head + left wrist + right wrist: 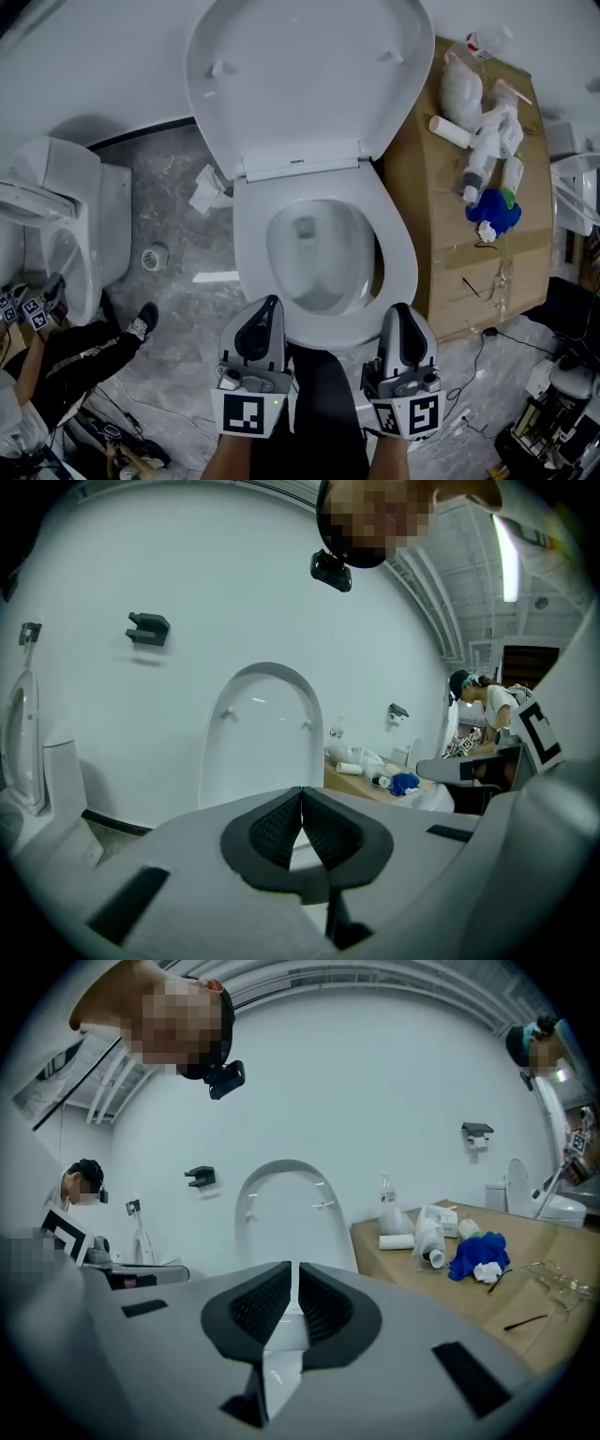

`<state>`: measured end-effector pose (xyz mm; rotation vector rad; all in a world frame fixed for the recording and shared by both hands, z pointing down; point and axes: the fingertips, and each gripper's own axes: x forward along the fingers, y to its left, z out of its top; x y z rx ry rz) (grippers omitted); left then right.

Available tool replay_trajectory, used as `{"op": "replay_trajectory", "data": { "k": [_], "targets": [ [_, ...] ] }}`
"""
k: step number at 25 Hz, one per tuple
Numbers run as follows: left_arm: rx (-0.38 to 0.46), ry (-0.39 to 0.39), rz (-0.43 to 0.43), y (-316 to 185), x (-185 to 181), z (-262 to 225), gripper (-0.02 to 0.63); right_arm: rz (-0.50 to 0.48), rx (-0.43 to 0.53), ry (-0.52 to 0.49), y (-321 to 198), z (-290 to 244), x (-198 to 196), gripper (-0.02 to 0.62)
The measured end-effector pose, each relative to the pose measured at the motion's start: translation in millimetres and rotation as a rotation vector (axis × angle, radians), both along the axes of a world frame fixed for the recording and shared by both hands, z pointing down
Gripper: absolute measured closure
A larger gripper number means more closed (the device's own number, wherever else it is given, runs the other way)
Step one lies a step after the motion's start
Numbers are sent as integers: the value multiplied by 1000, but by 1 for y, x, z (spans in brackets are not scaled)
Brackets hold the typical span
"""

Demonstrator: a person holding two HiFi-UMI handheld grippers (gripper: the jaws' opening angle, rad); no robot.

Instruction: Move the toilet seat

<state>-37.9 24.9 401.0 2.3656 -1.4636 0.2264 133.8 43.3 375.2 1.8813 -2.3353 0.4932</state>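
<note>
The floor (178,309) is grey, marbled stone, and a plain white wall (94,66) rises behind the toilet, with a small dark bracket (148,628) fixed to it. The toilet seat (398,253) lies flat on the bowl (314,253), a smooth, glossy white oval ring, and the lid (300,75) stands raised against the wall with two small bumpers on its underside. Just to the right of the toilet stands a cardboard-brown desk (422,187), its near edge close beside the seat's right rim, so there is little room on that side. It carries white bottles (478,150) and a crumpled blue cloth (494,211). To the left the floor is more open, with a crumpled tissue (204,190) and a small roll (155,256) lying on it, and a second white toilet (66,216) stands well apart. Cables (478,366) trail across the floor at the lower right. The left gripper (265,305) hangs over the seat's front rim, its ribbed black pads pressed together at the tips with nothing between them. The right gripper (398,309) sits over the front rim further right, its pads drawn almost together with only a thin slit, through which white shows.
</note>
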Motion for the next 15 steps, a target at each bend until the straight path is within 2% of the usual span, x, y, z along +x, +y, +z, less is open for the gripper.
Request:
{"op": "replay_trajectory", "data": {
  "k": [10,15],
  "targets": [
    [34,19,-17,-20,-5,-19,595,-30,10,0,-22,-19,-3,568],
    [117,20,-36,-38,-11,-38,595,-54,41,-5,-41,-34,-5,568]
  ]
}}
